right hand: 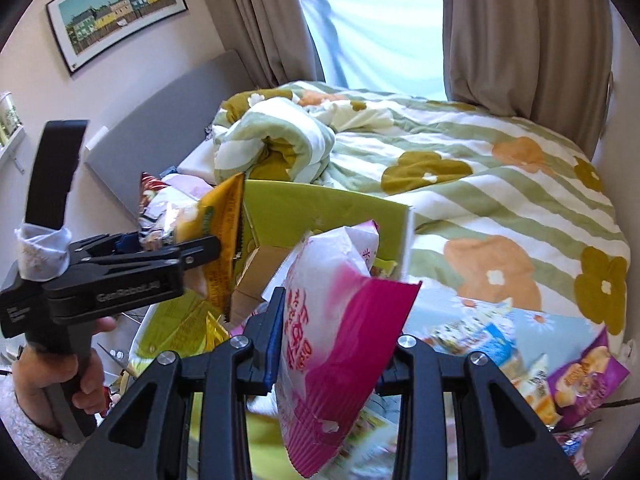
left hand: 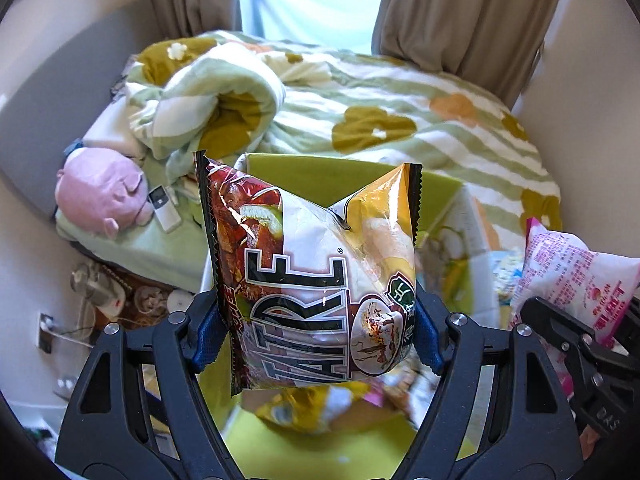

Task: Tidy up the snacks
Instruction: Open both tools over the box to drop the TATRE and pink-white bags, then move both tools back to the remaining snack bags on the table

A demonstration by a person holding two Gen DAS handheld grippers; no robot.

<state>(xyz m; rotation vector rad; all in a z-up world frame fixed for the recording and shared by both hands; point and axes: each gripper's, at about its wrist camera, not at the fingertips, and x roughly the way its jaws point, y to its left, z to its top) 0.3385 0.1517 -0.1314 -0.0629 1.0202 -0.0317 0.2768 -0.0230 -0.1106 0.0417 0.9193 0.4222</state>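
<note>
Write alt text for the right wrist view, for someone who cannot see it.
The right gripper is shut on a pink and white snack bag above a green box at the edge of a flowered bed. At left, a hand holds the left gripper, clamping a yellow snack bag.

the left gripper (left hand: 320,336) pinches a brown-and-yellow snack bag (left hand: 312,272) above a green box (left hand: 320,172) — flowered bedding (left hand: 400,120) behind.

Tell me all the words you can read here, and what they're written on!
"GenRobot.AI": on the side of the left gripper.
"TARRE", as far as it shows: big letters on the brown-and-yellow snack bag.
Pink print on the pink-and-white snack bag: not legible to me.
Purple snack bag: too blurred.
</note>
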